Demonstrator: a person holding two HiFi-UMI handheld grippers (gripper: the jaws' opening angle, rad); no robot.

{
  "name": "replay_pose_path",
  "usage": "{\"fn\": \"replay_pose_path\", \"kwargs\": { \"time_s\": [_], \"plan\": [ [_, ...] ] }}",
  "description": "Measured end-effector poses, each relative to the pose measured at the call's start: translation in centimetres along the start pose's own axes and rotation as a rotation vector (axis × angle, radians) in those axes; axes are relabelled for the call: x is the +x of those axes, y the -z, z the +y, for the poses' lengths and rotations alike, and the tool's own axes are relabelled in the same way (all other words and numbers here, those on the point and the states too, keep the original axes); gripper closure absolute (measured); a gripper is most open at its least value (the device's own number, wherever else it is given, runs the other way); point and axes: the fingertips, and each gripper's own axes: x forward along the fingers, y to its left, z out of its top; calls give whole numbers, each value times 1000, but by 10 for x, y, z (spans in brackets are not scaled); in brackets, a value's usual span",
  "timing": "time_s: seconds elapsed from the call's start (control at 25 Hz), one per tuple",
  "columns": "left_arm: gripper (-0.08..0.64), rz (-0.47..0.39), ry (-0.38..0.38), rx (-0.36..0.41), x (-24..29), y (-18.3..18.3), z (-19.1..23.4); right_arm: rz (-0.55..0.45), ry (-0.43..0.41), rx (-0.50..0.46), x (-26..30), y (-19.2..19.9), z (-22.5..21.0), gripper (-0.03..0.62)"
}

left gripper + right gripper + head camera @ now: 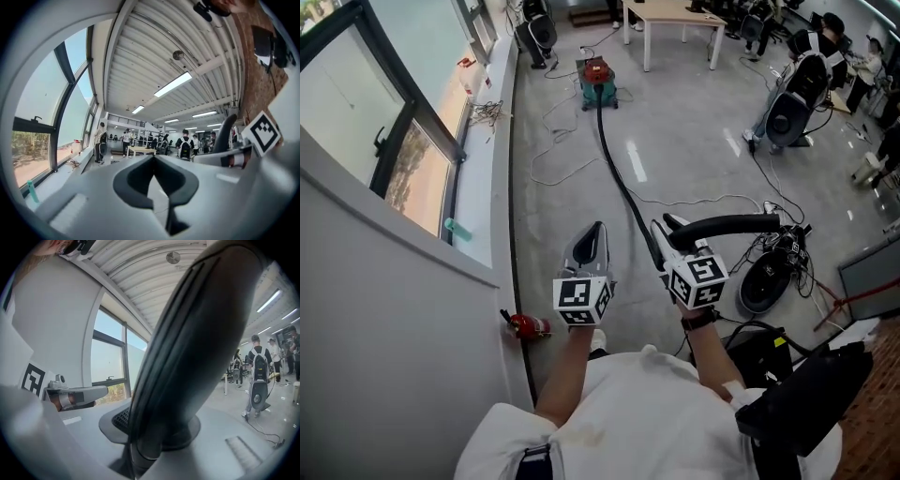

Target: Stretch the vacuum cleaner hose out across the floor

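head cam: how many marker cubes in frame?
2. One marker cube sits on the left tongs, low centre. The other is just right of it, on the right tongs, which are shut on the hose. None seems hidden.

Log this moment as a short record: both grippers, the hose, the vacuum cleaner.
left gripper: fingers shut, nothing between them
right gripper: shut on the hose's curved black end tube
hose: lies along the grey floor from the vacuum cleaner to the right gripper, gently curved
vacuum cleaner: red and green, upright, far down the room
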Motion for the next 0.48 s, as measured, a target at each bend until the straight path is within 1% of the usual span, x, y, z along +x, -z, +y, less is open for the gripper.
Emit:
{"fn": "replay_pose_path", "kwargs": {
  "time_s": [0.24,0.48],
  "plan": [
    [555,-6,8,13,3,1,4,42,3,51,8,15,3,479],
    [555,12,25,8,7,8,10,24,15,44,12,11,7,479]
  ]
}}
